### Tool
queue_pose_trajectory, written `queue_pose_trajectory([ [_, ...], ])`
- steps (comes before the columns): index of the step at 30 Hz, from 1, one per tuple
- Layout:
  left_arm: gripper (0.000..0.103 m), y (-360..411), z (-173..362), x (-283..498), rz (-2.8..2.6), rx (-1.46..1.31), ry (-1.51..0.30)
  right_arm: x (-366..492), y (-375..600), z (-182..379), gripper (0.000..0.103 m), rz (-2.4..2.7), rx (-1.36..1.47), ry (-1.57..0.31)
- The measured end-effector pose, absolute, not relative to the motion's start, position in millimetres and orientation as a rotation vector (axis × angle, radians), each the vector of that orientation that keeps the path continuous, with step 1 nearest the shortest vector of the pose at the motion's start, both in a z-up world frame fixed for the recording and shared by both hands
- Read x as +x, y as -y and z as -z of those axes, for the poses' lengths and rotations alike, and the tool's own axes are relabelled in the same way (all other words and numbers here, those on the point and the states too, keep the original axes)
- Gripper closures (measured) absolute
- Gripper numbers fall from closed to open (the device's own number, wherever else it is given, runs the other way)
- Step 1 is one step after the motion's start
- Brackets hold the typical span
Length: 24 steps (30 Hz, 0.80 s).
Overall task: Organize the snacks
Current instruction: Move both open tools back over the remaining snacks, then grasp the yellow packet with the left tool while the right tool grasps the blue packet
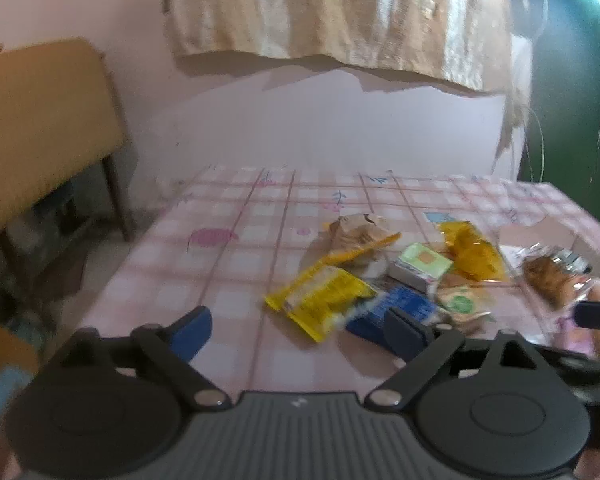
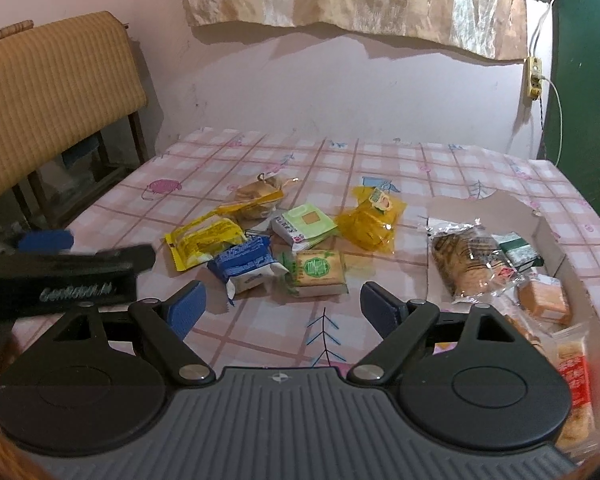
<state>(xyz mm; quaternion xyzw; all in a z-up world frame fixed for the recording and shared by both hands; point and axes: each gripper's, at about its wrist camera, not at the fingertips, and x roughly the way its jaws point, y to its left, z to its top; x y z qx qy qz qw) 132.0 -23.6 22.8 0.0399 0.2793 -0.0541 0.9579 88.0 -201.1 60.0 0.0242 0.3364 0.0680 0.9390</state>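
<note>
Loose snacks lie mid-table on the pink checked cloth (image 2: 260, 152): a yellow packet (image 2: 204, 240), a blue packet (image 2: 246, 264), a green biscuit pack (image 2: 320, 270), a green-white box (image 2: 306, 222), an orange bag (image 2: 370, 220) and a brown packet (image 2: 260, 196). My right gripper (image 2: 284, 308) is open and empty just short of the biscuit pack. My left gripper (image 1: 298, 330) is also open with only cloth between its fingers. The yellow packet (image 1: 320, 300) and the blue packet (image 1: 396, 308) lie just ahead of it, the blue one by the right finger. It shows from the side as the left gripper (image 2: 100, 248).
A low cardboard box (image 2: 480, 204) at the right holds a clear cookie pack (image 2: 472, 264), a green pack (image 2: 520, 252), an orange wafer (image 2: 544, 296) and a red-white pack (image 2: 576, 376). A tan cushioned chair (image 2: 52, 92) stands beyond the table's left edge. A socket with cable (image 2: 534, 78) hangs on the wall.
</note>
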Motion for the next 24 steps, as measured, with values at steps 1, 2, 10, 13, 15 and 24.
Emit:
queue_pose_trajectory([
  [1, 0.008, 22.5, -20.5, 141.3, 0.127, 0.106, -0.568, 88.2, 201.5, -58.5, 0.000, -0.140, 0.053, -0.691],
  [2, 0.008, 21.4, -16.7, 153.5, 0.155, 0.135, -0.572, 88.9, 202.3, -57.1, 0.000, -0.140, 0.055, -0.694],
  [10, 0.004, 31.2, 17.5, 225.2, 0.328, 0.317, -0.661, 93.8, 210.2, -51.3, 0.000, -0.120, 0.079, -0.709],
  [13, 0.003, 40.1, 24.5, 235.6, 0.380, 0.366, -0.652, 95.9, 212.4, -50.5, 0.000, -0.115, 0.084, -0.709],
  [15, 0.003, 46.8, 28.7, 240.0, 0.383, 0.400, -0.630, 98.5, 213.1, -49.3, 0.000, -0.112, 0.090, -0.711],
  [24, 0.047, 36.3, 32.4, 233.3, 0.395, 0.217, -0.677, 114.4, 204.9, -37.0, 0.000, -0.114, 0.141, -0.763],
])
